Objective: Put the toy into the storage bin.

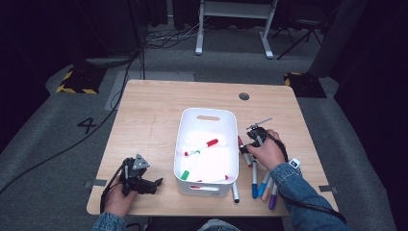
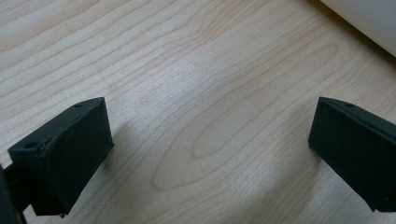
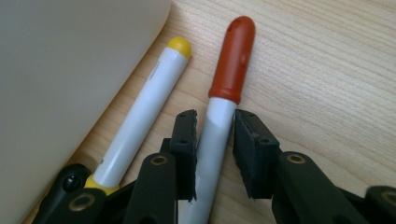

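The right tool (image 3: 214,140) pinches the smooth white barrel of a red-capped marker (image 3: 224,100), which lies on the pale wood-grain bench (image 3: 327,70) just right of the white plastic bin (image 1: 207,144), its rounded cap pointing away. The left tool (image 2: 210,149) is spread wide over bare bench.

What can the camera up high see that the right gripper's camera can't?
The high view alone takes in the markers inside the white bin, the loose markers beside it, and the left gripper resting open on the table. The right gripper view alone reveals a yellow-capped marker against the bin wall. Both show the right gripper closing around the red-capped marker.
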Motion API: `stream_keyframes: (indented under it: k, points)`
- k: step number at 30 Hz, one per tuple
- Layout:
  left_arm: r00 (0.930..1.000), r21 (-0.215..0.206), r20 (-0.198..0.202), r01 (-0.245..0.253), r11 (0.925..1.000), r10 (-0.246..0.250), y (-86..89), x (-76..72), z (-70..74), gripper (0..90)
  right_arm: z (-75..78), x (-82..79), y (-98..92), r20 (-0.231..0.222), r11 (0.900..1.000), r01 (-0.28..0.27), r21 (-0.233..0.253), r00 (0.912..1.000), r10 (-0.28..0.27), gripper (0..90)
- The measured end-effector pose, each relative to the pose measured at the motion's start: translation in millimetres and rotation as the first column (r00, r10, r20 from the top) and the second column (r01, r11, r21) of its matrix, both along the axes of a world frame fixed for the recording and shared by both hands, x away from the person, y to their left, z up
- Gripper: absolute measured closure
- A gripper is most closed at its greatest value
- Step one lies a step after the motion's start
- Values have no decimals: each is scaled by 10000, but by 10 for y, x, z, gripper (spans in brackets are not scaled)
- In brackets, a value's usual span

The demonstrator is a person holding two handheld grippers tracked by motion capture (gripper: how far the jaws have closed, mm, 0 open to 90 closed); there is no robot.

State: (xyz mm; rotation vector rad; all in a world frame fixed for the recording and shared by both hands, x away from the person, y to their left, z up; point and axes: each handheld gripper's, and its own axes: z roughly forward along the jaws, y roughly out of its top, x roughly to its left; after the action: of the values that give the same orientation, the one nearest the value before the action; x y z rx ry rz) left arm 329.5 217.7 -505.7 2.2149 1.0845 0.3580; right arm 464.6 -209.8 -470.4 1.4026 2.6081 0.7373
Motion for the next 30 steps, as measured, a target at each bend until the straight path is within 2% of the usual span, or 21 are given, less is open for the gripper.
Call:
stream_keyframes:
  k: [1, 2, 8, 13, 19, 30]
  points:
    - [10000, 1, 1, 1, 10000, -1, 0, 0, 0, 0, 1, -5, 14, -26, 9999, 88, 72, 10000, -88, 711]
    - [10000, 2, 3, 2, 10000, -2, 0, 0, 0, 0, -2, -1, 19, 93, 10000, 36, -80, 10000, -36, 720]
    - [10000, -9, 1, 8, 10000, -8, 0, 0, 0, 0, 9, 2, 39, 100, 9994, 122, -336, 9999, -119, 771]
    - [10000, 0, 2, -2, 10000, 2, 0, 0, 0, 0, 7, 4, 30, 113, 9994, 260, -246, 9996, -257, 773]
    - [10000, -3, 1, 0, 10000, 0, 0, 0, 0, 0, 98, -6, -47, 258, 9993, 298, 242, 9992, -304, 773]
    - [10000, 43, 29, -64, 10000, 64, -1, -4, 2, 0, 415, -114, -173, 822, 9945, 176, 1037, 9963, -262, 773]
